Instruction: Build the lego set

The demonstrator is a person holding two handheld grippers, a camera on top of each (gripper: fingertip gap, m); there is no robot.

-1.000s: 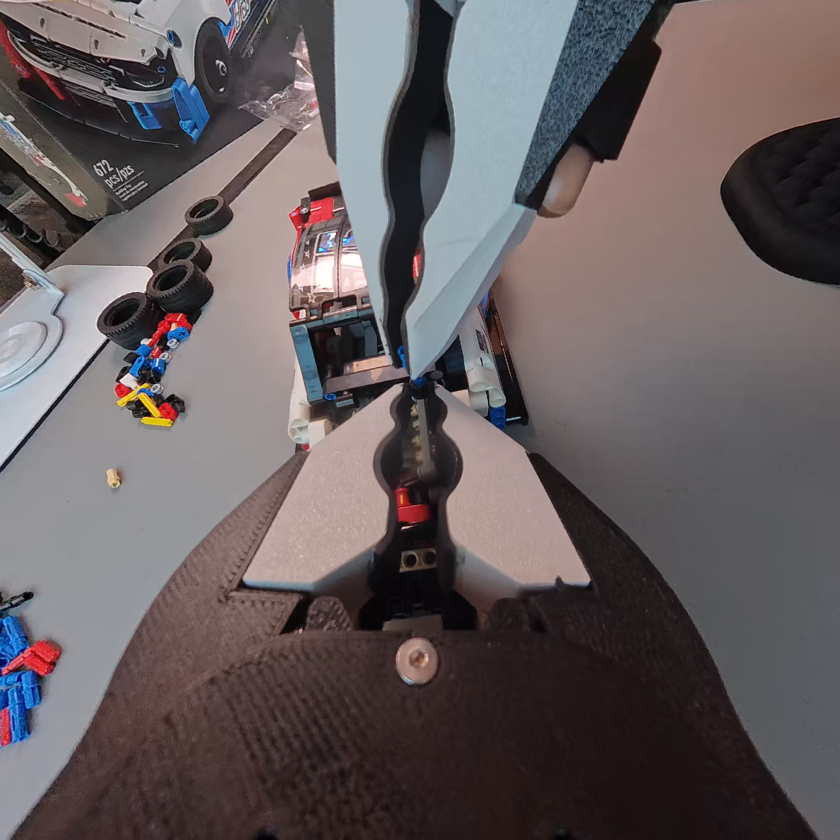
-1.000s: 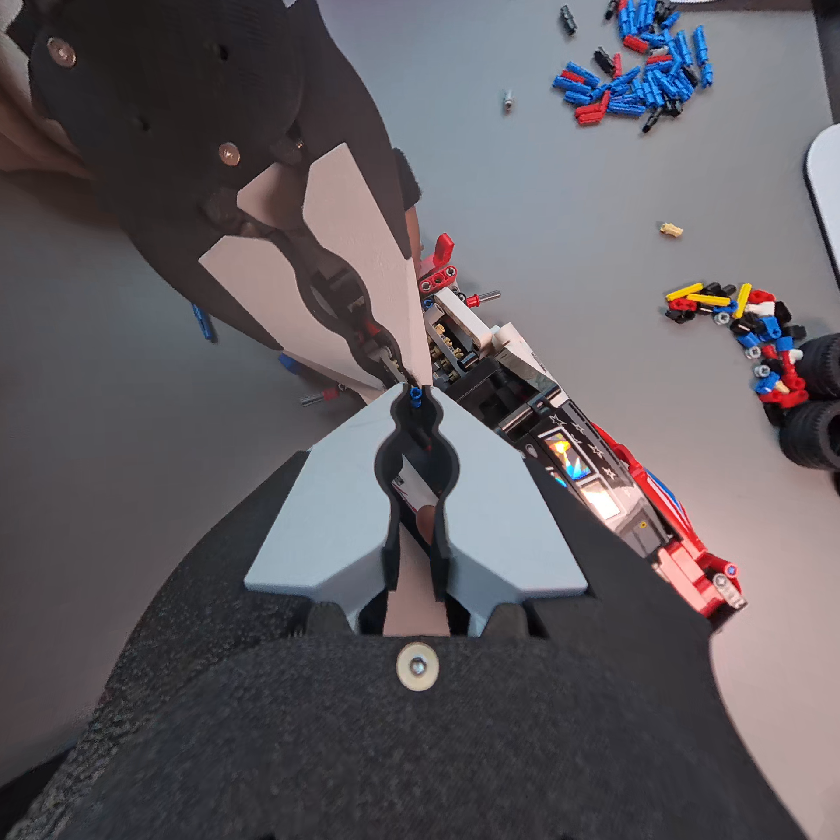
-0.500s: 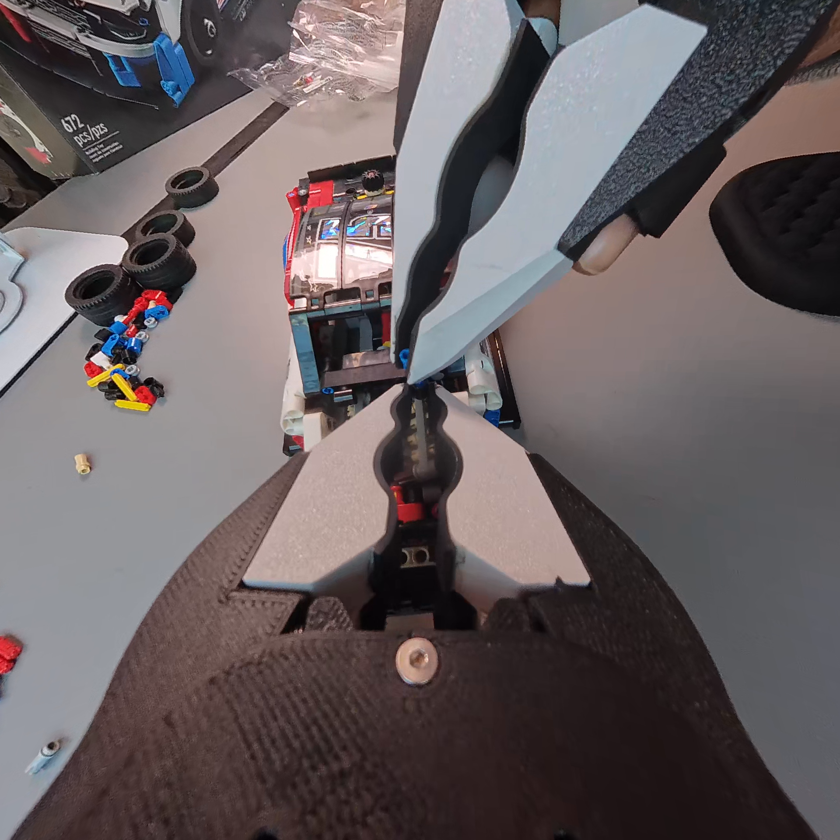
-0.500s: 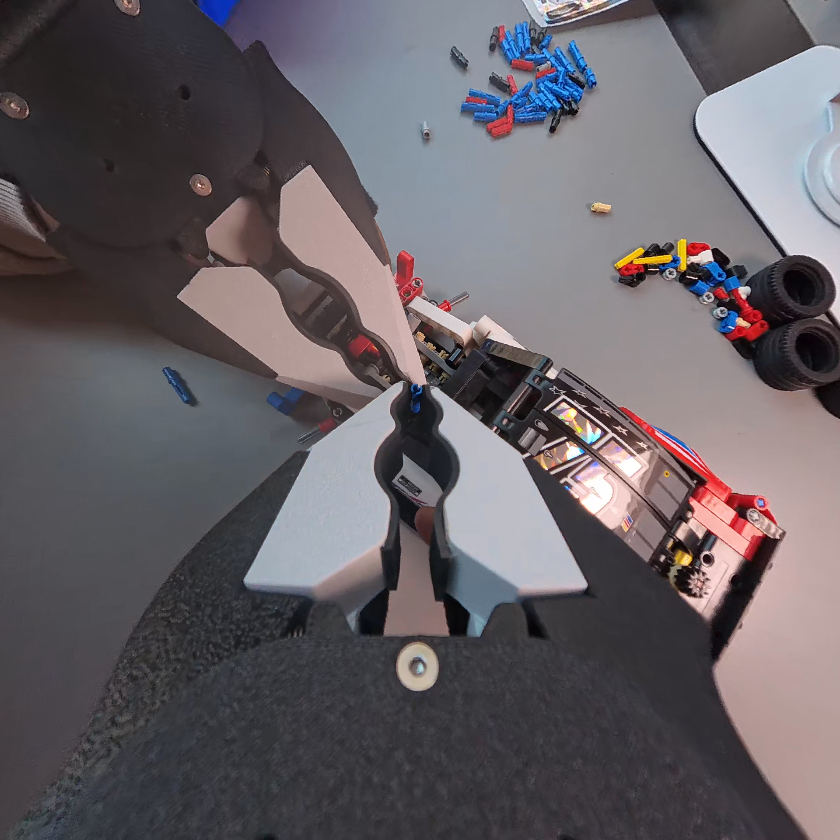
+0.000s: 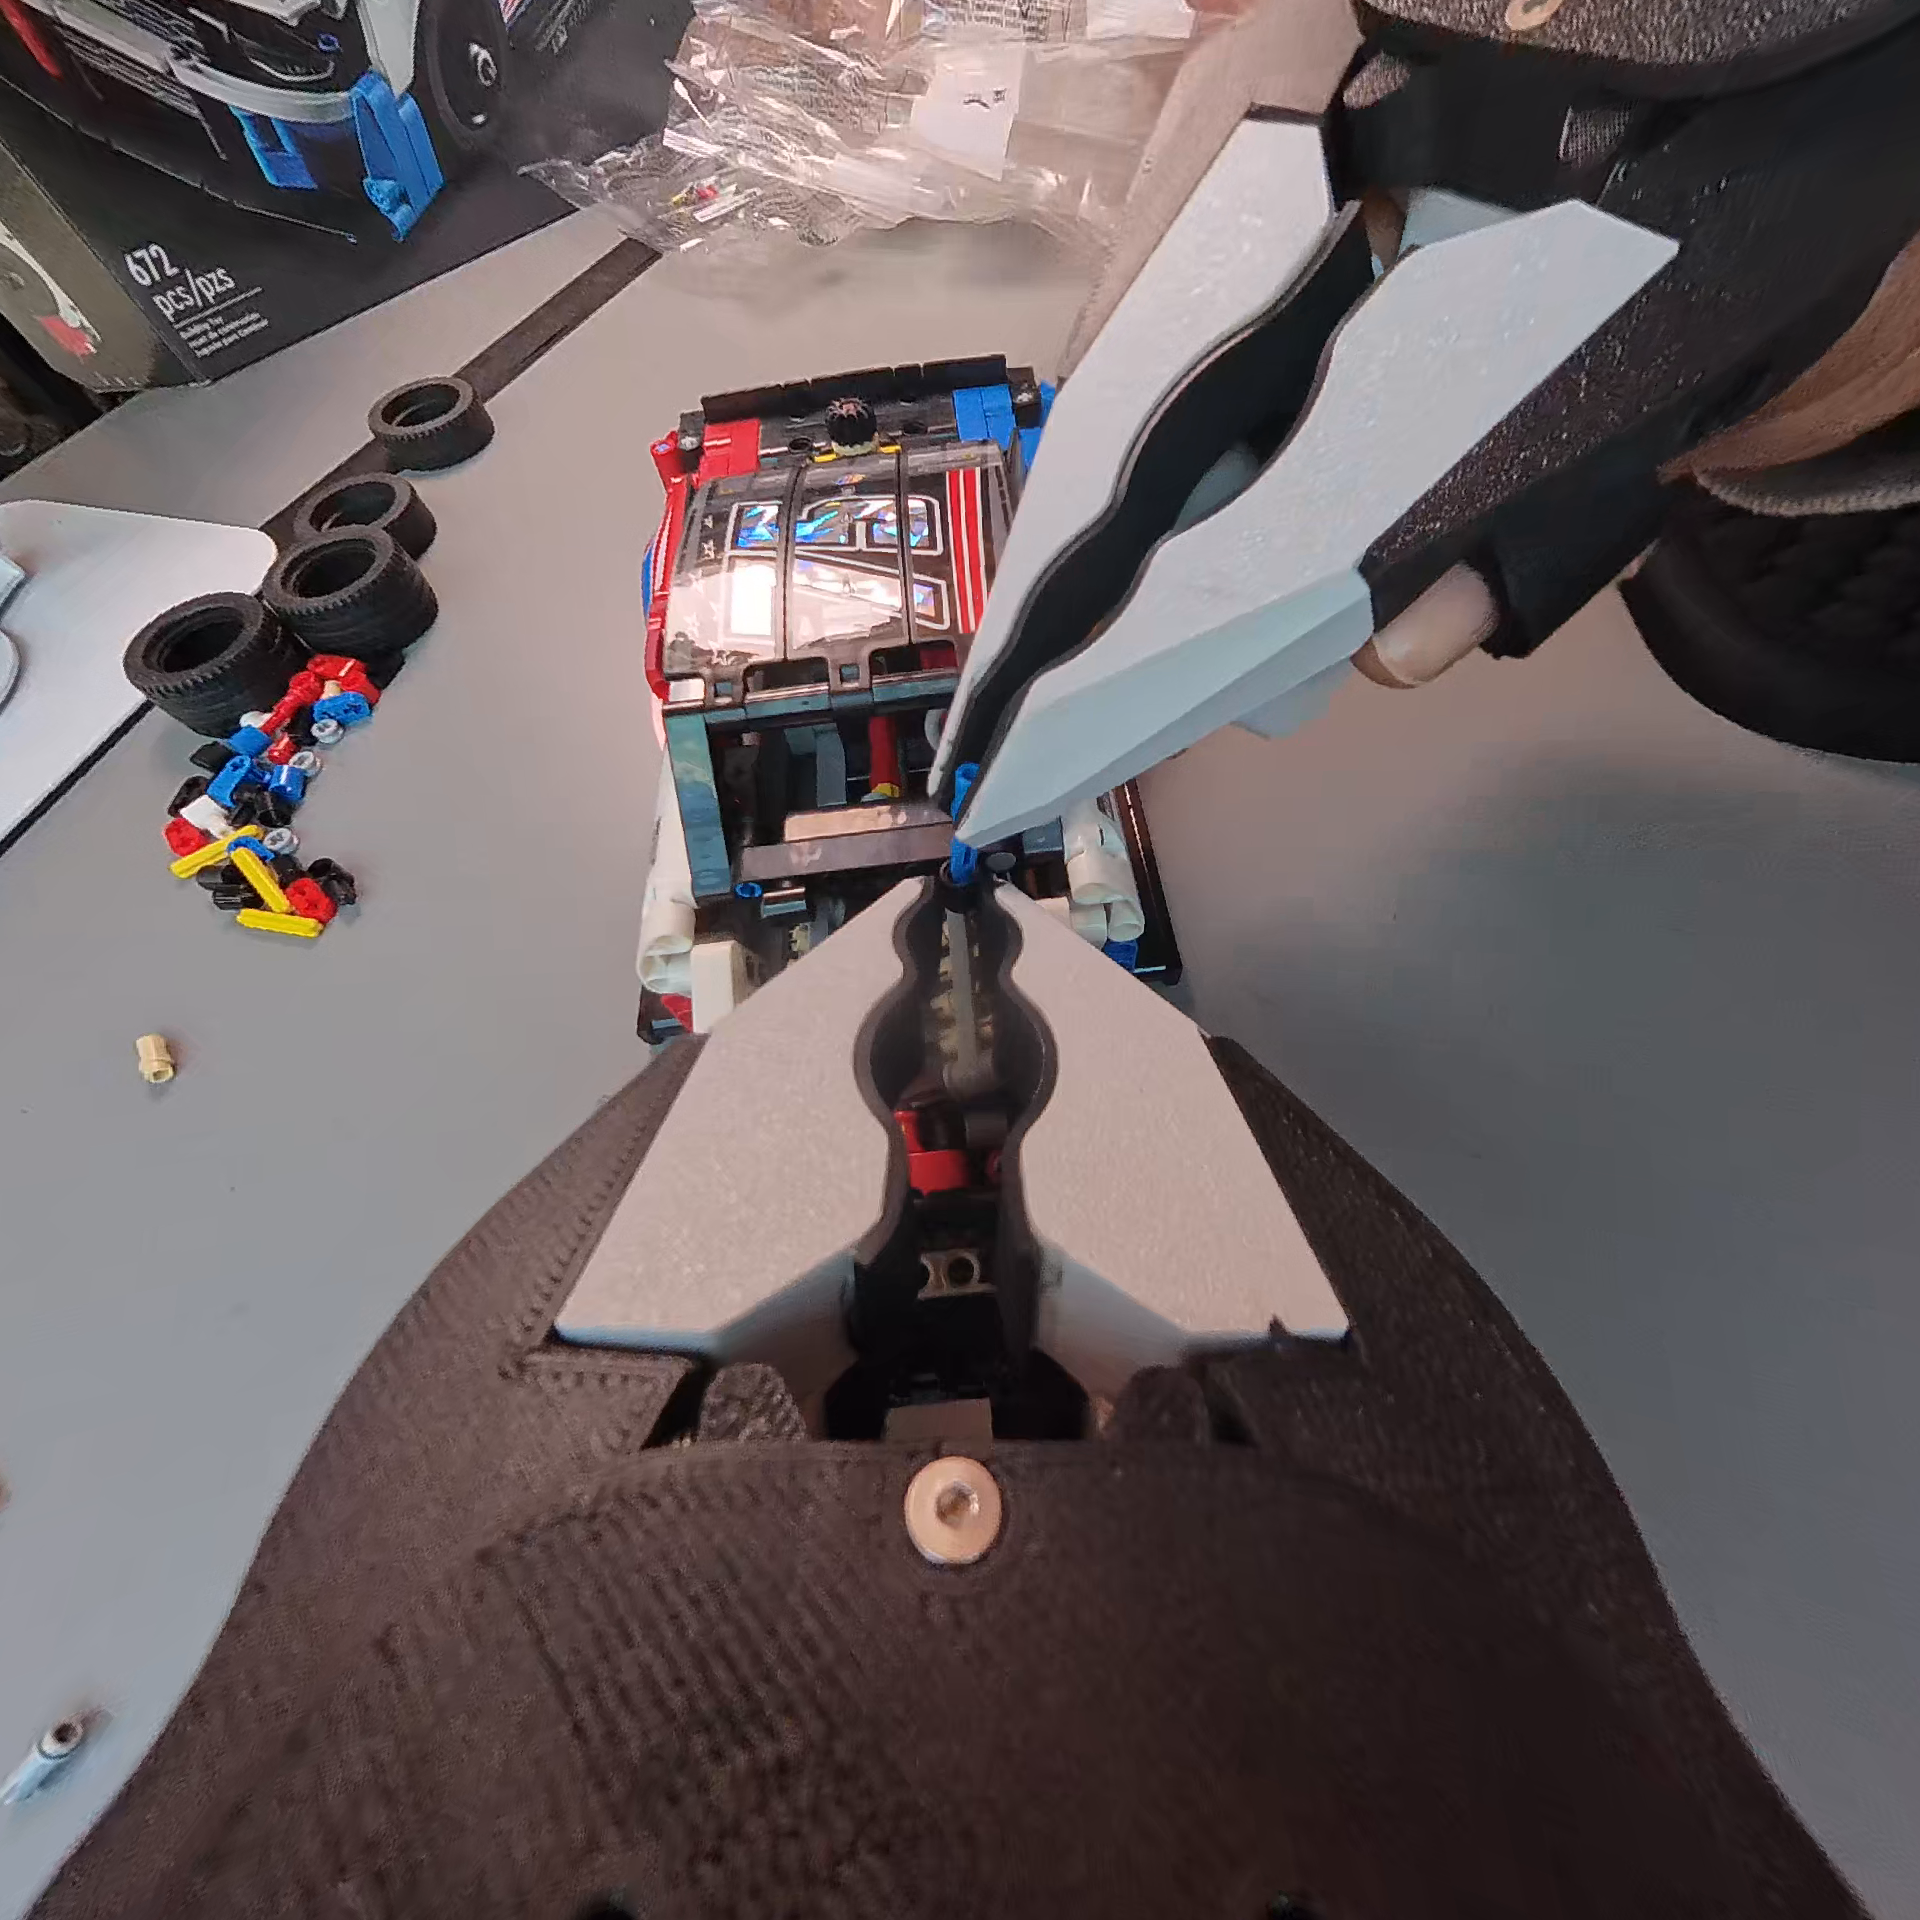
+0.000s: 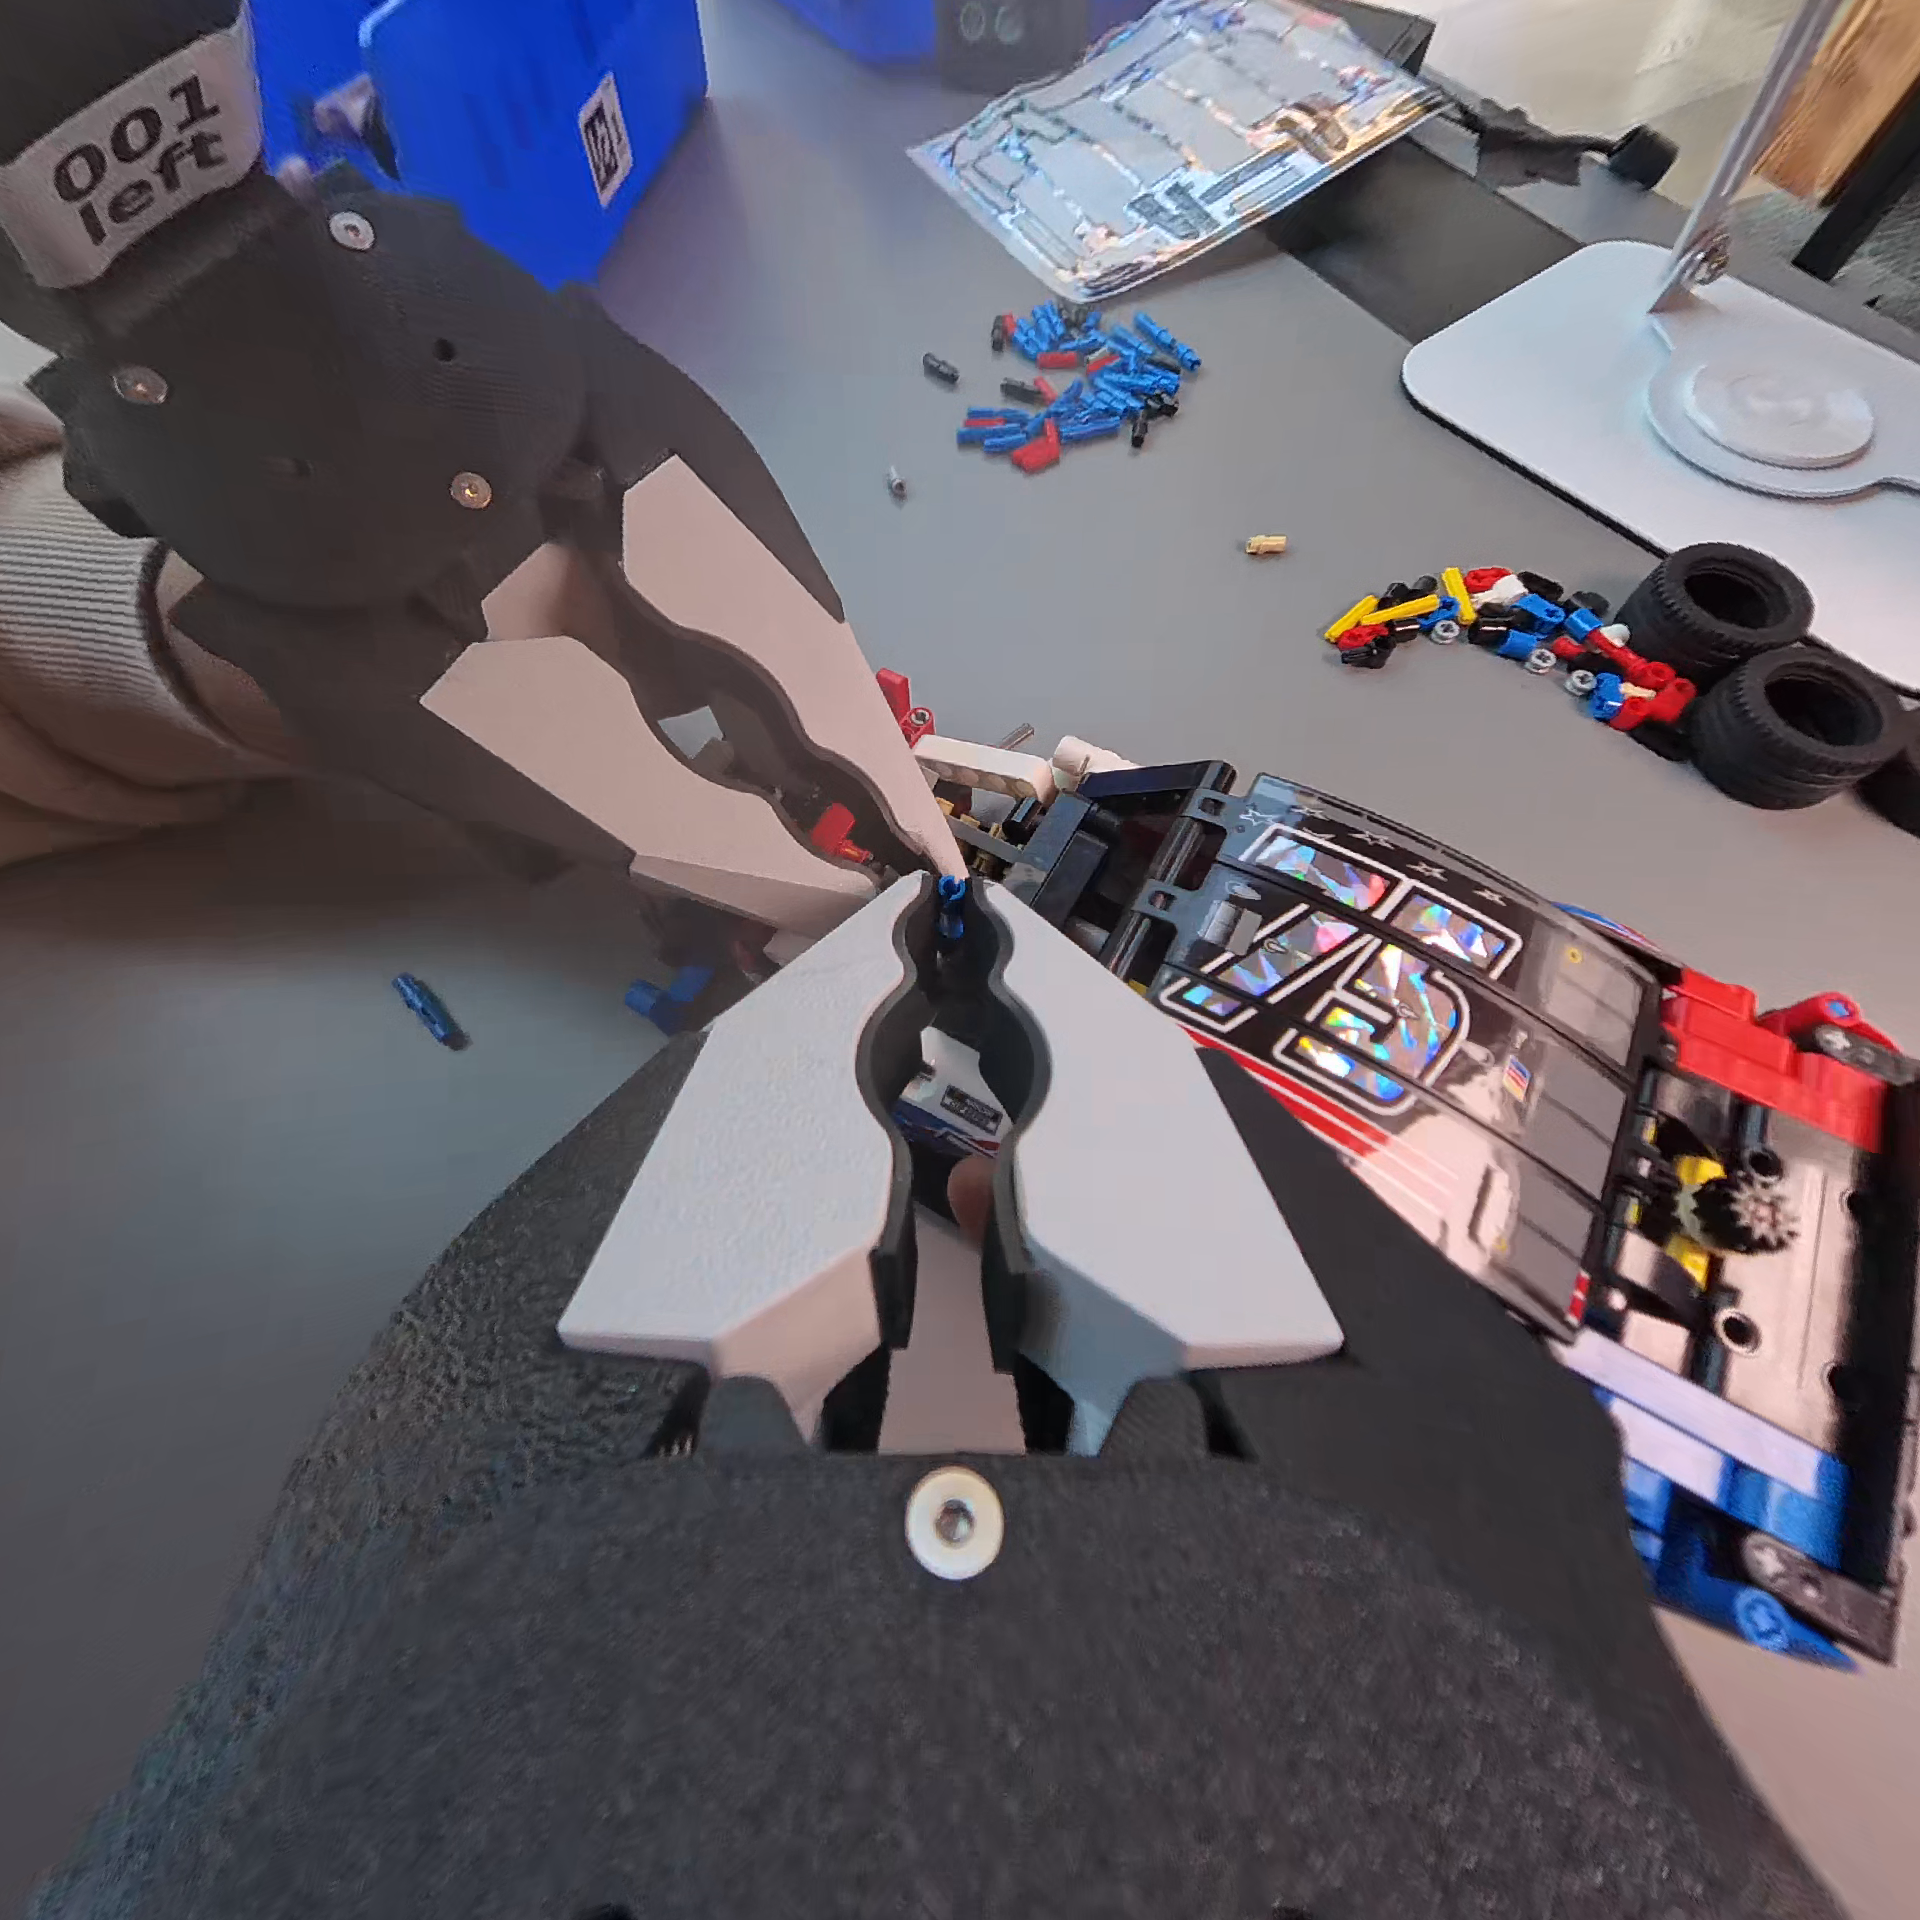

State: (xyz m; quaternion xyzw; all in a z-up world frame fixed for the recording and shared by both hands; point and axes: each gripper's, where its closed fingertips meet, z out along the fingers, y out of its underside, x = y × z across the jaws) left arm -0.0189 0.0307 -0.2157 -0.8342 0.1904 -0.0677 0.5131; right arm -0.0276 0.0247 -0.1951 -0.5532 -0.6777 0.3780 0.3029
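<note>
Lego car (image 5: 831, 644), part-built, lies on the grey table (image 5: 1507, 1039), black roof with shiny stickers, red and blue trim at its far end. Both grippers meet tip to tip at the car's near open end.

Left gripper (image 5: 954, 883): fingers pressed together on a grey beam of the car's near end; red and black parts of the car show in the gap between the fingers.

Right gripper (image 6: 951, 896): fingers pinching a small blue pin (image 6: 950, 891) at the very tips, pin right at the car's frame edge, touching the left gripper's tip. In the left wrist view the right gripper (image 5: 961, 831) comes in over the car from the upper right, a fingertip of the person's hand (image 5: 1423, 634) behind it.

Left of the car: four loose black tyres (image 5: 343, 582), a pile of small mixed parts (image 5: 260, 810) just beside them, one tan piece (image 5: 156, 1058) nearer the camera. Beyond the car: set box (image 5: 208, 156) and clear plastic bags (image 5: 883, 125).

Right wrist view: heap of blue pins (image 6: 1081, 384) well beyond the car, sticker sheet (image 6: 1174, 135) past that, a white stand base (image 6: 1558, 395) beyond the tyres, one stray blue pin (image 6: 428, 1008) on the table off the car's near end.
</note>
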